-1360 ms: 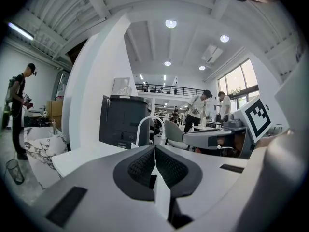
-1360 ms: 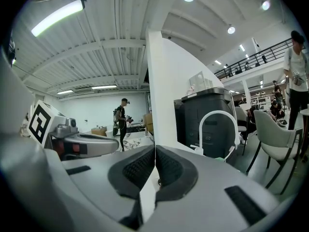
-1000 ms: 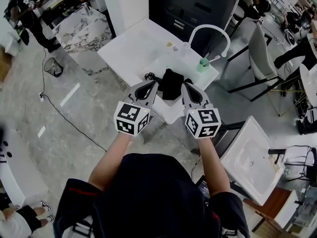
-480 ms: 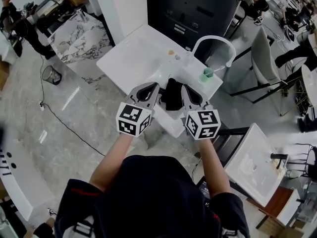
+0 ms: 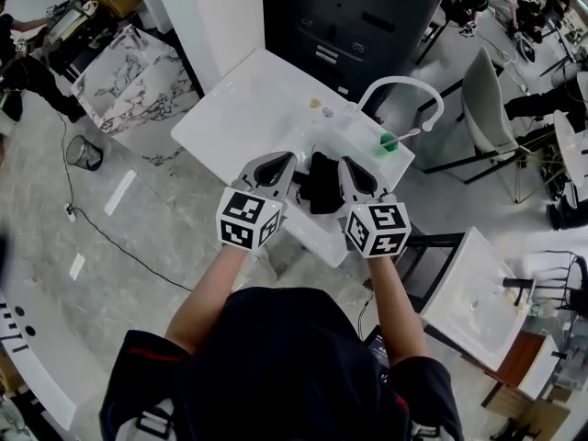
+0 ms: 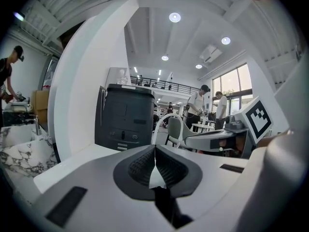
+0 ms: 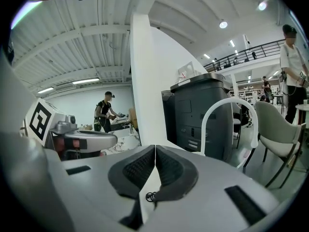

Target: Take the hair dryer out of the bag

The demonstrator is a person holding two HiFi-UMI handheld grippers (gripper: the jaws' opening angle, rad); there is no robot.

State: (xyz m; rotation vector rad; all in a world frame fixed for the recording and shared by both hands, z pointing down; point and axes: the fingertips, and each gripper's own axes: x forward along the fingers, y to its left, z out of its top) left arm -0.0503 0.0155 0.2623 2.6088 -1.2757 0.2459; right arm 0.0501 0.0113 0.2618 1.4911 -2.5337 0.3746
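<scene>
Black cloth, soft and crumpled: one bag, slumped on the smooth white counter, set between the two grippers and just beside their tips. No sight of the hair dryer itself. Only a small loop of thin black cord shows on the counter through the gap under the right gripper's pads, and cannot tell what it belongs to. Left gripper: grey plastic shell, jaws pressed together at the tips, nothing caught between the dark ribbed pads. Right gripper: same build, jaws likewise closed tip to tip, holding nothing. Two cubes, the left cube and the right cube, one at the rear of each gripper, with a square black-and-white marker on every visible face. Blocky patterns only, no letters or words to read. One white faucet, a thin tube bent into a tall arch, at the far edge of the counter. One green cup near its foot, with a slim stick poking out. One dark grey cabinet, boxy, behind the counter. One round wire bin well apart on the glossy, marbled grey floor.
</scene>
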